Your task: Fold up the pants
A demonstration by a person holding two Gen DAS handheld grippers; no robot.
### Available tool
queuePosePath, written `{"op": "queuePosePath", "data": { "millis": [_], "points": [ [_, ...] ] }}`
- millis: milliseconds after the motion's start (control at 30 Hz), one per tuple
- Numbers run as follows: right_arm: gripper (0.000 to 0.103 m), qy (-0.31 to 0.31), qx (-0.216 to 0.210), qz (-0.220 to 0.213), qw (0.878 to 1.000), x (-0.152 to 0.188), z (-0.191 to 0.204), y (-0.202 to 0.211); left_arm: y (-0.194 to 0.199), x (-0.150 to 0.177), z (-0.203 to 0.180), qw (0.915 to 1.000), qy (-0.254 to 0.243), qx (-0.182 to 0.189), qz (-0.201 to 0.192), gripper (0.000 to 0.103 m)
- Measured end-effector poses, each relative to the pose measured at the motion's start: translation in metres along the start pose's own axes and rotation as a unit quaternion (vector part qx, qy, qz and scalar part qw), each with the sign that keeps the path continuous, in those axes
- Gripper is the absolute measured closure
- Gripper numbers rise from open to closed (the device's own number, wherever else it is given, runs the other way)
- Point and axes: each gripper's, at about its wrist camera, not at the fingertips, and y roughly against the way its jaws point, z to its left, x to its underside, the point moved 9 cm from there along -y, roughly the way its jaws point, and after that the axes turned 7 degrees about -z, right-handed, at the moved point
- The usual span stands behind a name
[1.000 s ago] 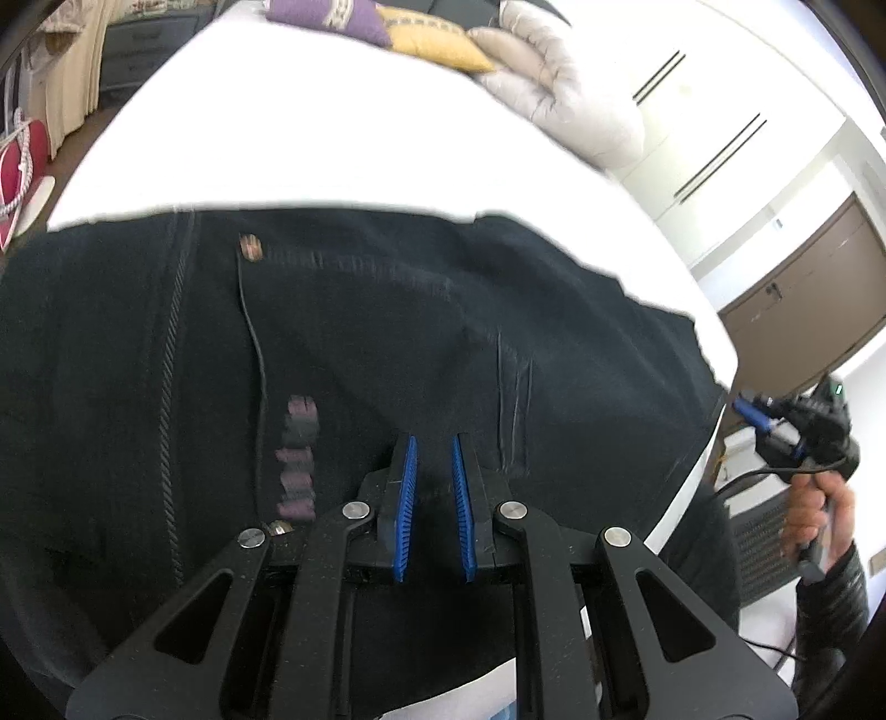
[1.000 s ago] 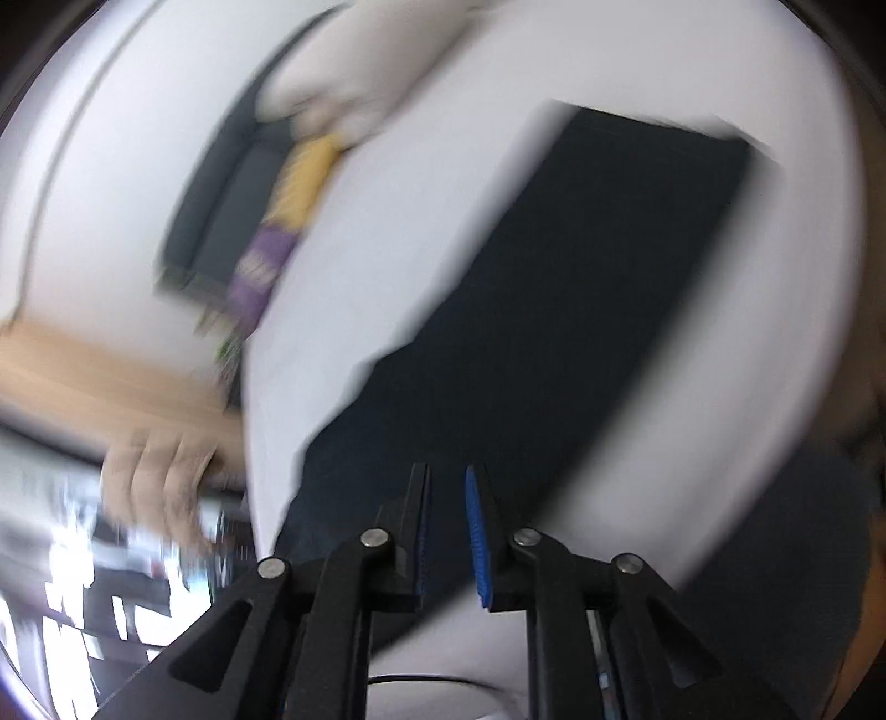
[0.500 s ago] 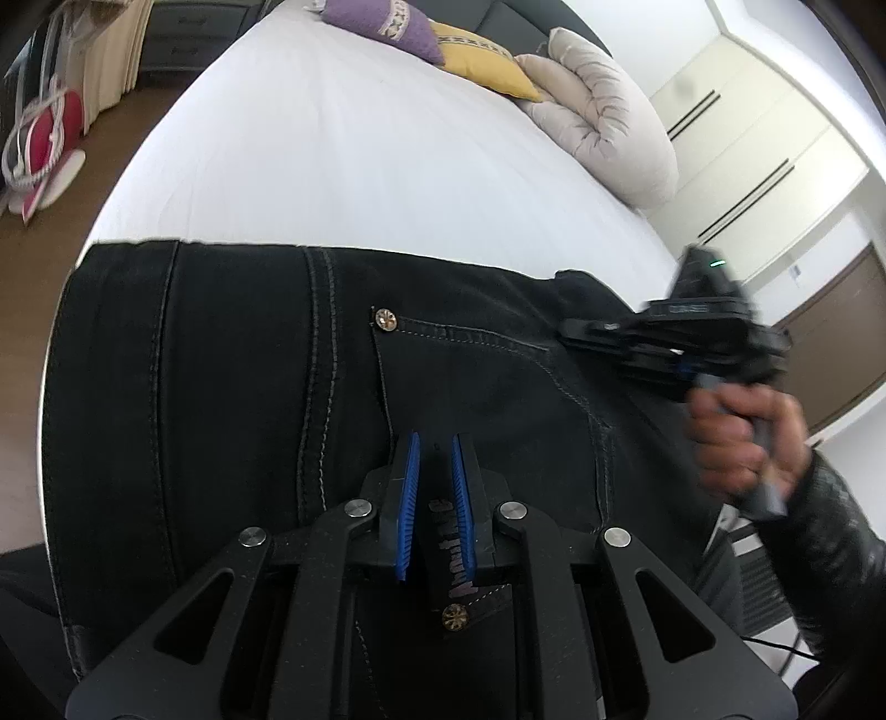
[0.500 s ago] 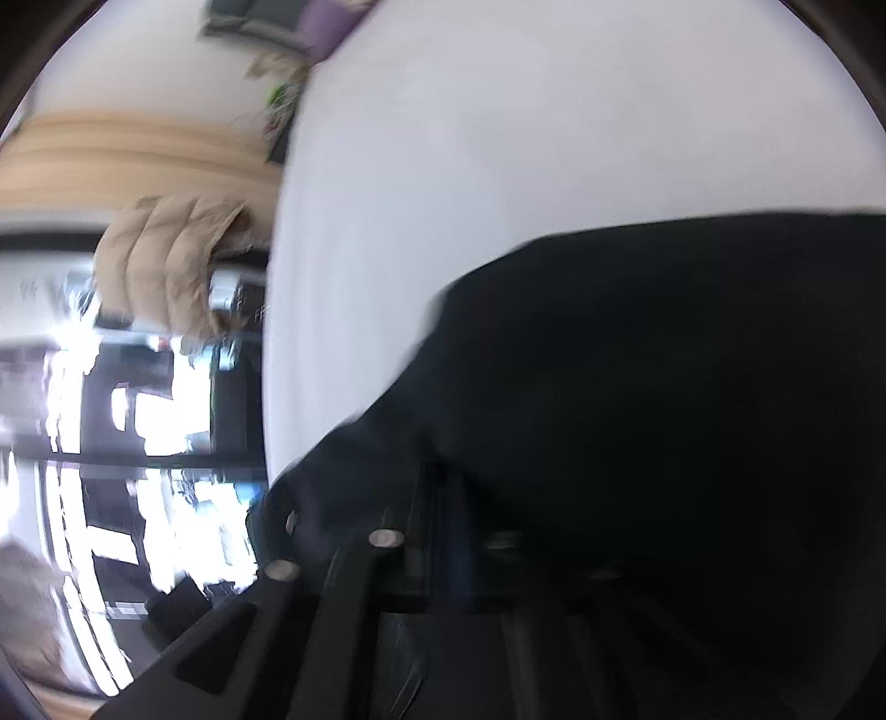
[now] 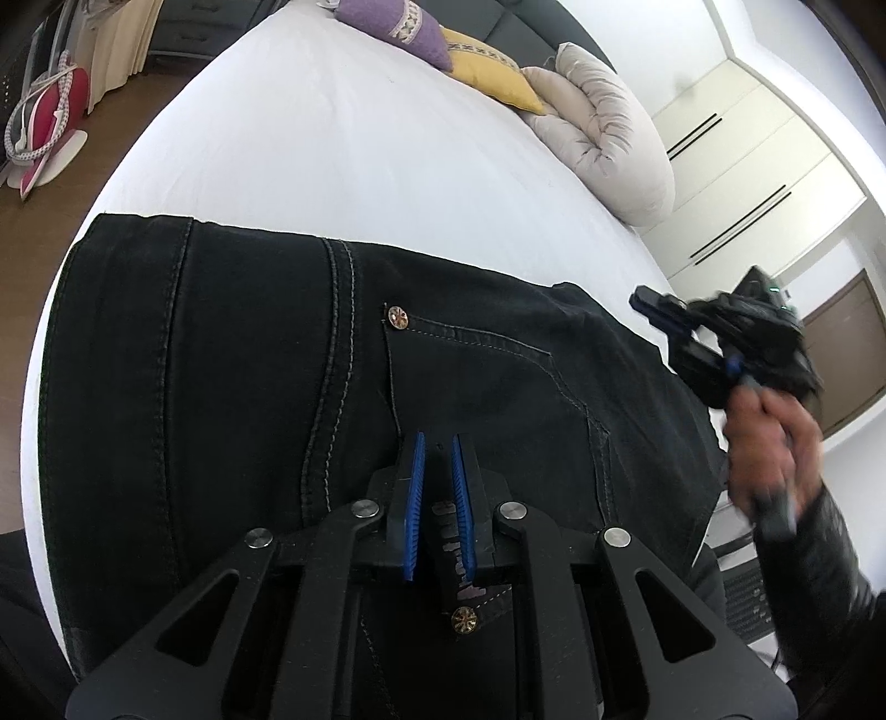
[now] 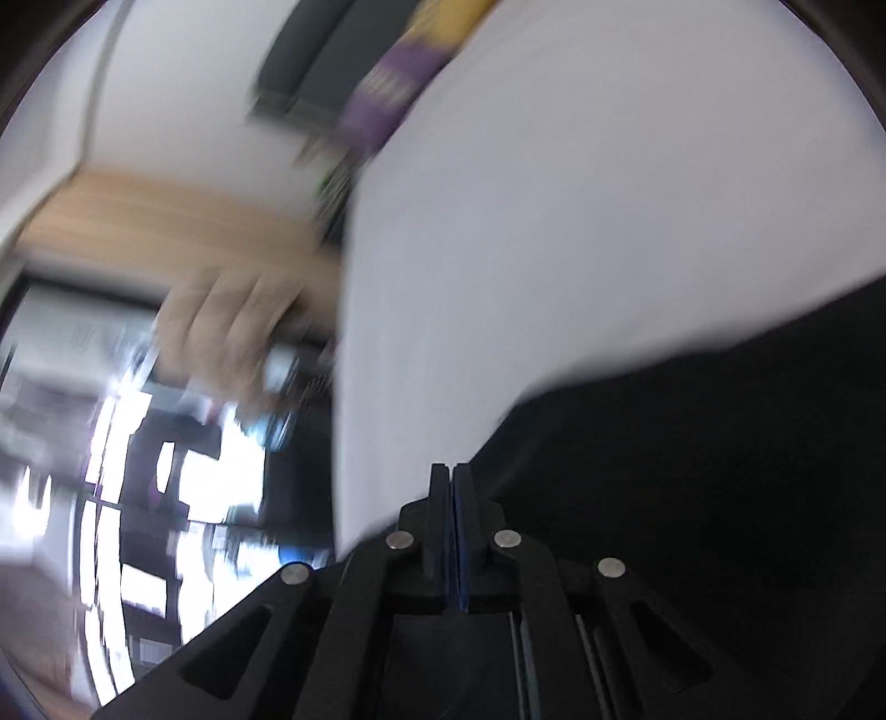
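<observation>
Left wrist view: black pants (image 5: pixel 232 387) lay spread across the lower and middle frame on the white bed (image 5: pixel 354 144), waistband end at the bottom, pocket rivet (image 5: pixel 397 318) near centre. Left gripper (image 5: pixel 437 487) sat at lower centre, blue pads (image 5: pixel 414 498) narrowly apart, clamped on a waistband fold with a label strip between them; second rivet (image 5: pixel 464 619) just below the pads. Purple pillow (image 5: pixel 393 27), yellow pillow (image 5: pixel 487 72) and rolled beige duvet (image 5: pixel 603 138) lined up at the top of the frame. White wardrobe doors (image 5: pixel 736 166) at upper right. Red-and-white object (image 5: pixel 50 111) on the wooden floor at upper left, identity unclear.

Right gripper (image 5: pixel 698 343) seen at the right edge, motion-blurred, held in the right hand (image 5: pixel 775 443), off the cloth beside the pants' right edge. Finger state not readable from this view.

Right wrist view: heavily blurred. Right gripper (image 6: pixel 453 531) at lower centre, blue pads pressed together, nothing visible between them. Pants (image 6: pixel 692 471) filled the lower right, bed sheet (image 6: pixel 581 221) the upper right. Left hand (image 6: pixel 232 332) smeared at centre left. Purple pillow (image 6: pixel 387 99) smeared at the top.
</observation>
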Motion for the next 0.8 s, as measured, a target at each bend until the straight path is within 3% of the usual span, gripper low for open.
{"op": "queuePosePath", "data": {
  "millis": [100, 200, 333, 433, 600, 800],
  "points": [
    [0.098, -0.020, -0.005, 0.055, 0.998, 0.044, -0.004, -0.028, 0.000, 0.001, -0.003, 1.0000, -0.005, -0.007, 0.003, 0.091],
    [0.103, -0.048, 0.042, 0.049, 0.997, 0.052, -0.045, -0.021, -0.002, -0.001, -0.008, 0.9999, -0.009, -0.012, 0.006, 0.091],
    [0.103, -0.101, 0.048, -0.040, 0.993, 0.018, -0.104, 0.048, -0.003, -0.003, -0.014, 0.9997, -0.013, -0.020, 0.007, 0.091],
    [0.103, -0.130, 0.069, -0.129, 0.981, -0.016, -0.162, 0.123, -0.005, -0.004, -0.016, 0.9995, -0.017, -0.025, 0.010, 0.091],
    [0.103, -0.158, 0.124, -0.242, 0.949, -0.054, -0.235, 0.246, -0.007, -0.005, -0.020, 0.9992, -0.021, -0.033, 0.012, 0.091],
    [0.103, -0.221, 0.173, -0.367, 0.887, -0.075, -0.315, 0.378, -0.008, -0.004, -0.025, 0.9989, -0.025, -0.037, 0.011, 0.091]
  ]
}}
